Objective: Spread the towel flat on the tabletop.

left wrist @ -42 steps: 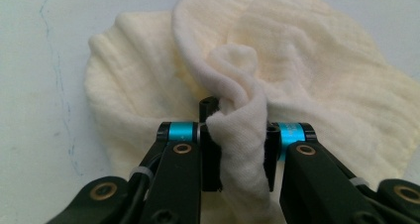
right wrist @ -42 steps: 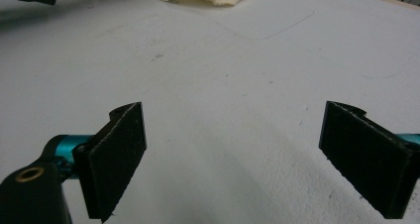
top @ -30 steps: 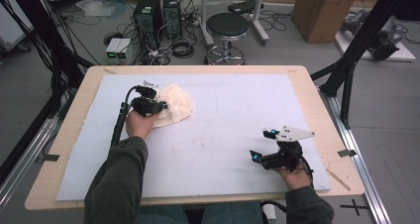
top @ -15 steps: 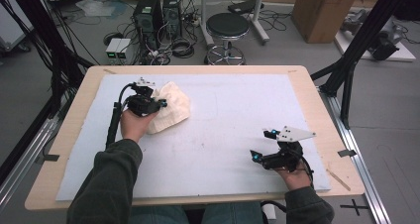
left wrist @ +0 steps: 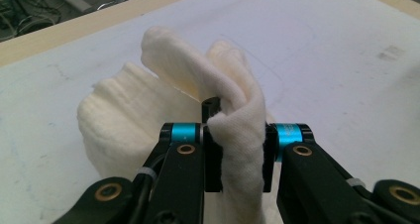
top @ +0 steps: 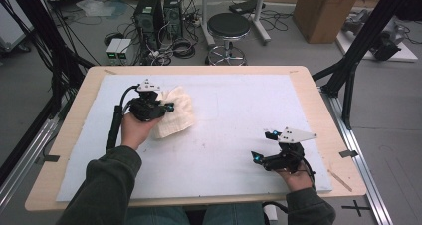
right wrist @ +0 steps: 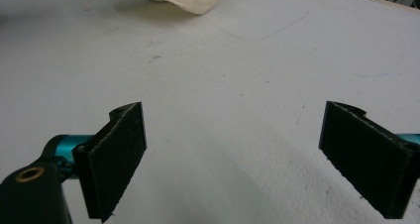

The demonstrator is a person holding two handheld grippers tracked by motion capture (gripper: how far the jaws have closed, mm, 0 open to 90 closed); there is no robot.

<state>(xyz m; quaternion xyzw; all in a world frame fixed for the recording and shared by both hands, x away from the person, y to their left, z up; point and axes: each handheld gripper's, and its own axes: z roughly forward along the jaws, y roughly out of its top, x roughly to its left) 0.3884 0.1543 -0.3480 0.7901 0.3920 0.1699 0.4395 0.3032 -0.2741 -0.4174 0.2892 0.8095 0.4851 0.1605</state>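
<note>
Cloth (left wrist: 237, 135) bunched and pinched tight between left claw's (left wrist: 236, 154) jaws.

Even, bright overhead light falls on the table (top: 224, 135) in the high view, with no glare and only faint shadows under the hands. The floor toward 12 o'clock is dimmer, and the picture is soft and low in detail, with lines bowing slightly at the edges. In the left gripper view the cloth (left wrist: 198, 100) is sharp, its folds lightly shaded; the black parts at 6 o'clock blur. The right gripper view shows broad soft shadows toward 6 o'clock.
</note>
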